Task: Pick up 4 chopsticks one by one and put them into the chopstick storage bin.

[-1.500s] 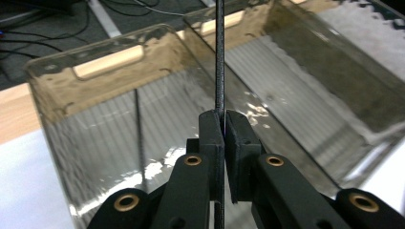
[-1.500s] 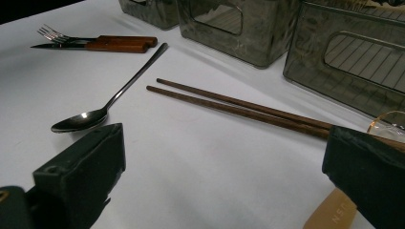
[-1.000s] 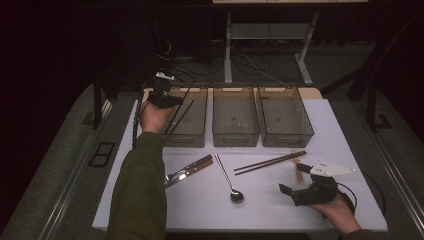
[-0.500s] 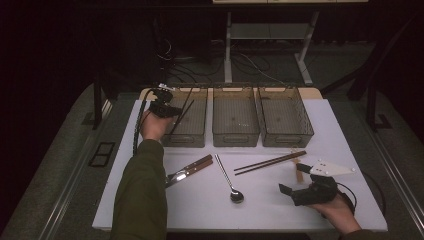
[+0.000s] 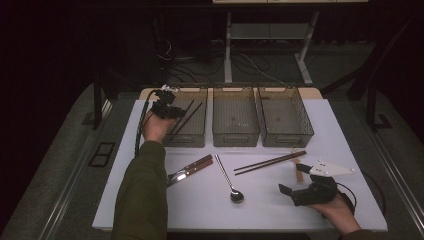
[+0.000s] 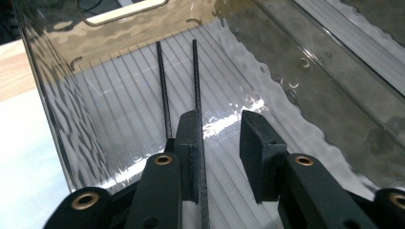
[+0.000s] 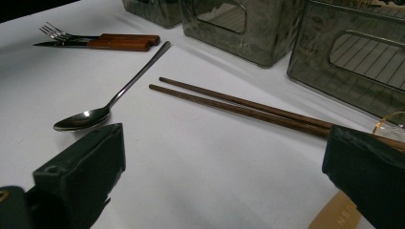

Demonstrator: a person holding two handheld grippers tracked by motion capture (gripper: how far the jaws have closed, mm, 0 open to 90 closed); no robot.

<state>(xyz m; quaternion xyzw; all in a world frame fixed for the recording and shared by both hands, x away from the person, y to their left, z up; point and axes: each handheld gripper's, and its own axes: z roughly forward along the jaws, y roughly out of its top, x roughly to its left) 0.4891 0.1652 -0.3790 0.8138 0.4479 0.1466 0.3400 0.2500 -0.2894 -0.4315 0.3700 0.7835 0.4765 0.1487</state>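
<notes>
My left gripper (image 5: 166, 108) is held over the near left corner of the left clear bin (image 5: 186, 140). Two thin black chopsticks (image 6: 162, 90) lie on the bin's ribbed floor. The jaws (image 6: 219, 117) have just been opening and stand apart. One stick runs along the inner face of the left pad, and the other pad is off it. My right gripper (image 5: 299, 193) rests on the white mat at the front right. It is open wide (image 7: 224, 162), with bare mat between its jaws.
On the white mat (image 5: 200, 207) lie a brown chopstick pair (image 5: 270, 162), a spoon (image 5: 230, 181) and a wooden-handled knife and fork (image 5: 190, 169). A middle bin (image 5: 235, 138) and a right bin (image 5: 287, 139) stand in the row. A small wooden piece (image 5: 298, 172) lies by the right hand.
The left hand has shifted a little toward the near side over the left bin. The right hand has kept still.
</notes>
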